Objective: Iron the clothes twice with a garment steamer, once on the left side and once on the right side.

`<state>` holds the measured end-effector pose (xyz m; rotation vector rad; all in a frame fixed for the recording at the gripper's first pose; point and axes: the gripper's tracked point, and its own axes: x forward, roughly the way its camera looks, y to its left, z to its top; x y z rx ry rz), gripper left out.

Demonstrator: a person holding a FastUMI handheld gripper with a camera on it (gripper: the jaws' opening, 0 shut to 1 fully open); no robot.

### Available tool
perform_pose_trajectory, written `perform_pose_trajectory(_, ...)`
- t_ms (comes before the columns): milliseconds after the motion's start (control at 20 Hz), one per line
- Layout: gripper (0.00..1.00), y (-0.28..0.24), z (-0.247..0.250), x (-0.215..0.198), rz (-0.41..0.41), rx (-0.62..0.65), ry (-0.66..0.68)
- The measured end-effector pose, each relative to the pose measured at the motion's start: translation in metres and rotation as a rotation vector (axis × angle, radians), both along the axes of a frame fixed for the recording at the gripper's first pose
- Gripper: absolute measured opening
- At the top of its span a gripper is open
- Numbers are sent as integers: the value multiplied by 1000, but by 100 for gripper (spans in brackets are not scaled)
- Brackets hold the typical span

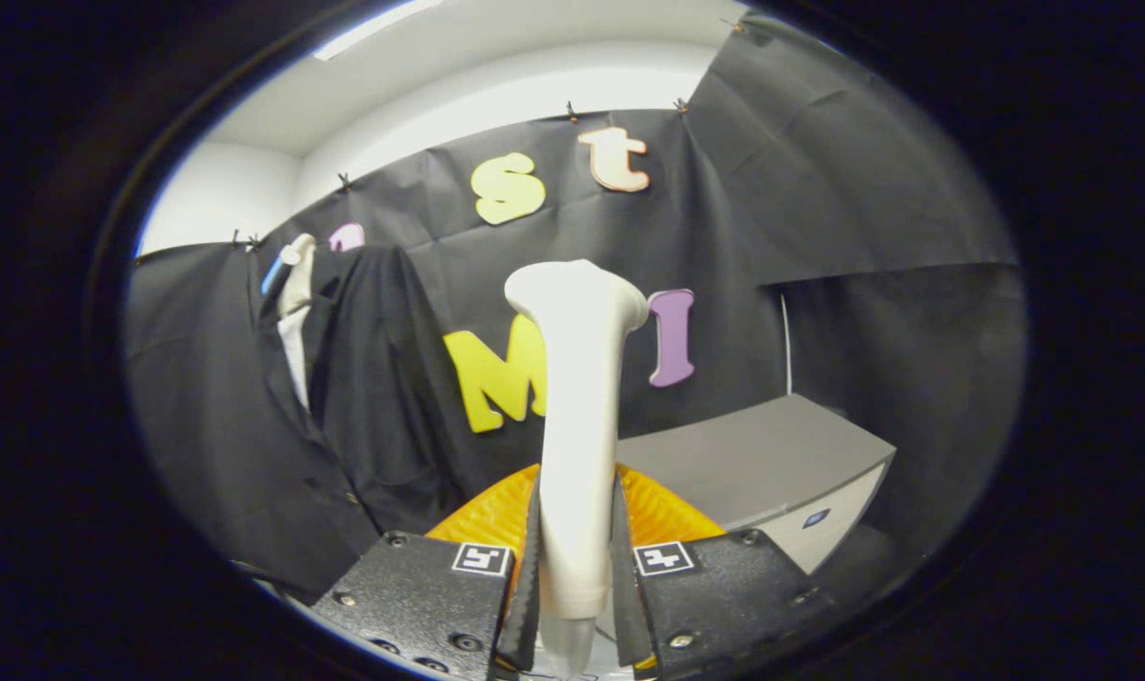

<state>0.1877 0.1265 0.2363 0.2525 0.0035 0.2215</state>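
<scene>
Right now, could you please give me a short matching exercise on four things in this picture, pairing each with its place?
Things:
1. white plastic garment steamer
2. dark hanging jacket
3. grey box-shaped cabinet
4. orange ribbed mat

Places:
A. beyond the claw, to the right of the steamer
B. hanging on the booth wall, to the left of the steamer
C. upright between the claw's fingers, both pressing on its handle
D. low behind the steamer, just ahead of the fingers

Pairs: 1-C, 2-B, 3-A, 4-D
</scene>
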Motion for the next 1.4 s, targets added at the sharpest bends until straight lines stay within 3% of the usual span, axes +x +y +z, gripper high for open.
perform_pose_trajectory(450,35,127,77,-48,113,-40,-137)
perform_pose_trajectory(1100,34,246,86,-14,206,-150,-115)
perform_pose_trajectory(1400,35,267,79,14,185,-175,-66)
